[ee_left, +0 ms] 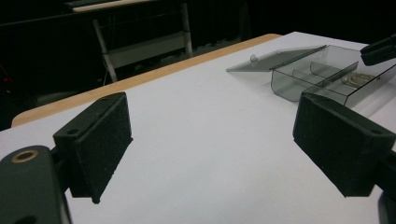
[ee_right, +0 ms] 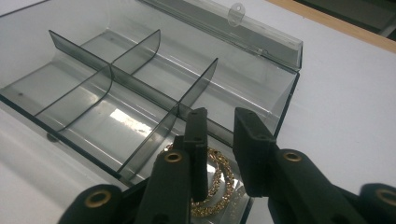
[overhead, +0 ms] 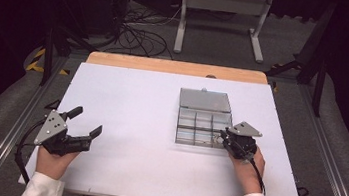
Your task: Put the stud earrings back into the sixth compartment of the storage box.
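A smoky clear plastic organiser box [overhead: 178,128] lies open right of the table's centre, its lid [overhead: 205,100] folded flat behind it. Dividers [ee_right: 130,84] split it into several compartments. A gold chain bracelet [ee_right: 219,175] lies coiled in the near right compartment, also seen as a small gold ring [ee_left: 357,78] from the left gripper view. My right gripper [overhead: 223,136] hangs just over that compartment, jaws [ee_right: 220,116] a narrow gap apart with nothing between the pads. My left gripper [overhead: 87,120] rests at the table's near left, wide open and empty [ee_left: 212,107], pointing toward the box [ee_left: 303,79].
The white table top [overhead: 136,103] has a wooden strip [overhead: 176,67] along its far edge. Beyond it stand a metal frame [overhead: 223,13] and loose cables [overhead: 135,32] on the floor. The right gripper's tip [ee_left: 379,49] shows at the box's far side.
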